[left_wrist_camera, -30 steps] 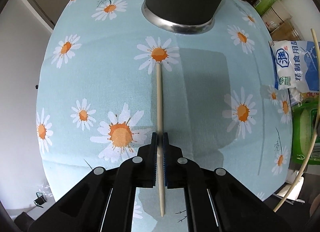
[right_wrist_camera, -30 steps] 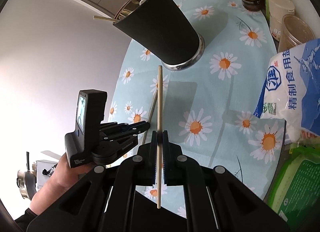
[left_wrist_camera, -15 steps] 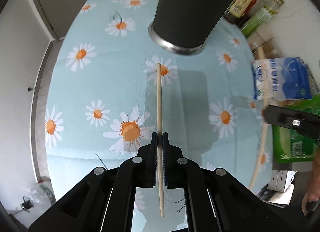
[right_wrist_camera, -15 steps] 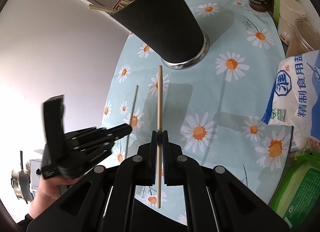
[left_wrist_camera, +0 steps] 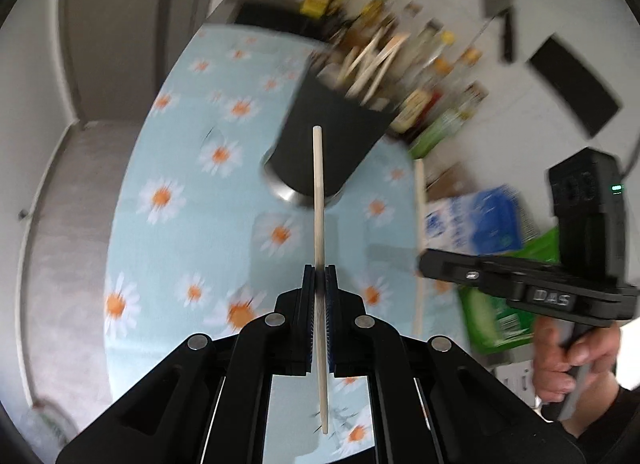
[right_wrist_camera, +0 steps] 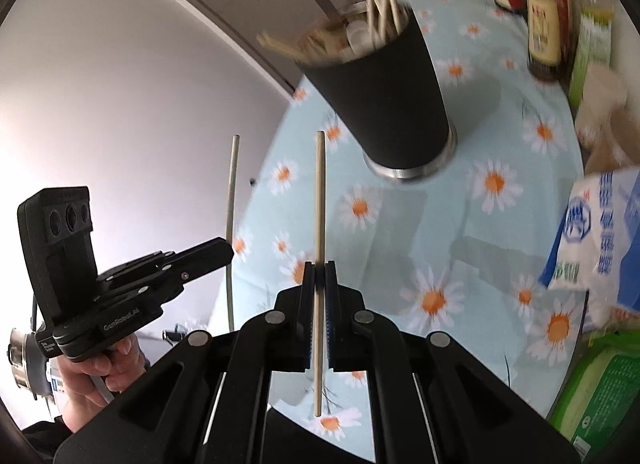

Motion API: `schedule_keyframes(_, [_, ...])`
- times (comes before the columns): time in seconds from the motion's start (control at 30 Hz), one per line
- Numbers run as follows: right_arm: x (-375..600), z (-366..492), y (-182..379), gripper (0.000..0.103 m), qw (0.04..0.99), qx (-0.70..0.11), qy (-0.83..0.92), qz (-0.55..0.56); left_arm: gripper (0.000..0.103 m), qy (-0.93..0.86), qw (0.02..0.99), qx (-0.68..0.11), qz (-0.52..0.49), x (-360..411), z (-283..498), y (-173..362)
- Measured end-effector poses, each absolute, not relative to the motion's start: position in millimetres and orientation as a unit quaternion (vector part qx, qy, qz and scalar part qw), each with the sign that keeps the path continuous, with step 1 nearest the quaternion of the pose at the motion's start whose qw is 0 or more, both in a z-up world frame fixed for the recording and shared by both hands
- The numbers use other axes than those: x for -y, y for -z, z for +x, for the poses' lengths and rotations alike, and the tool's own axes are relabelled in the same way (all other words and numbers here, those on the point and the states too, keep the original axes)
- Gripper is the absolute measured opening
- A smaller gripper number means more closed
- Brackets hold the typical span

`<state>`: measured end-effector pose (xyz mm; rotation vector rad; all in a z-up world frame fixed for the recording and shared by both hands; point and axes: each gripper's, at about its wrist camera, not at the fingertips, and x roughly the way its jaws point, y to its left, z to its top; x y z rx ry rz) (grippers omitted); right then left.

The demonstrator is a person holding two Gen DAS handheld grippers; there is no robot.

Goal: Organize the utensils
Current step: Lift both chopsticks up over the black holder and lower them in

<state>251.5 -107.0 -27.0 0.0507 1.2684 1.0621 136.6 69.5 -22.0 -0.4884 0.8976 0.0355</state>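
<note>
Above the daisy-print bench [left_wrist_camera: 168,248], both grippers' jaws pinch pale wooden chopsticks: left gripper [left_wrist_camera: 319,276], right gripper [right_wrist_camera: 319,272]; only the right view shows the white spoon [right_wrist_camera: 360,34] inside the black utensil cup [right_wrist_camera: 384,104].

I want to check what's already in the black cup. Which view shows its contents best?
The right wrist view: the black cup is less blurred there, with pale sticks above its rim. The left wrist view shows it smeared by motion.

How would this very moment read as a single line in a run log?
left tongs: shut on chopstick | right tongs: shut on chopstick | both above tablecloth | black cup: holds chopsticks
</note>
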Motion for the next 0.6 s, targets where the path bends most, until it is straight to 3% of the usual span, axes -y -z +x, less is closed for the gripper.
schedule_keyframes(0.6, [99,281,-80,0.006,0.786,-0.364,-0.489,0.103,0.004,0.078,0.950,-0.247,-0.174,-109,167,-84])
